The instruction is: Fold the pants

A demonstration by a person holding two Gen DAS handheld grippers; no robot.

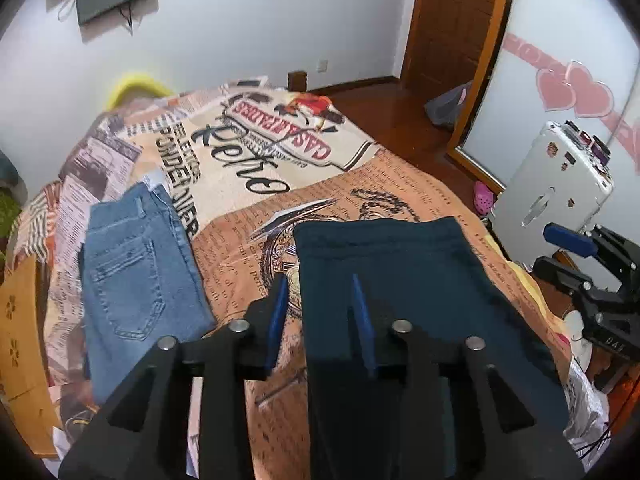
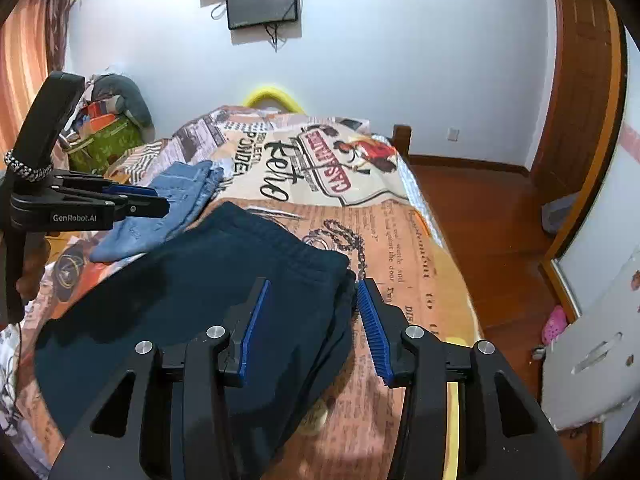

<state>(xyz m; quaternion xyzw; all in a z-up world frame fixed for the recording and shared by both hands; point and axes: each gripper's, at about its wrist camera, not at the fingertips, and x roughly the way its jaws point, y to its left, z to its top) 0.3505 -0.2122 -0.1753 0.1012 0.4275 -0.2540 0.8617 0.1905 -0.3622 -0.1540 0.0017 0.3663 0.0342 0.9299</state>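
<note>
Navy pants (image 1: 420,280) (folded) between parted tongs (image 2: 316,320)

Your dark pants (image 1: 420,300) run down out of the picture's bottom — you can't see their near end. The blue jeans (image 1: 136,272) beside them are cut off there too. Small print on the bedspread (image 1: 404,184) — too blurry to read.

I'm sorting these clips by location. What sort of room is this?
Most likely a home bedroom. A bed with a printed cover holds the dark pants and folded jeans; a screen hangs on the wall, and a wooden door opens onto the wood floor.
</note>
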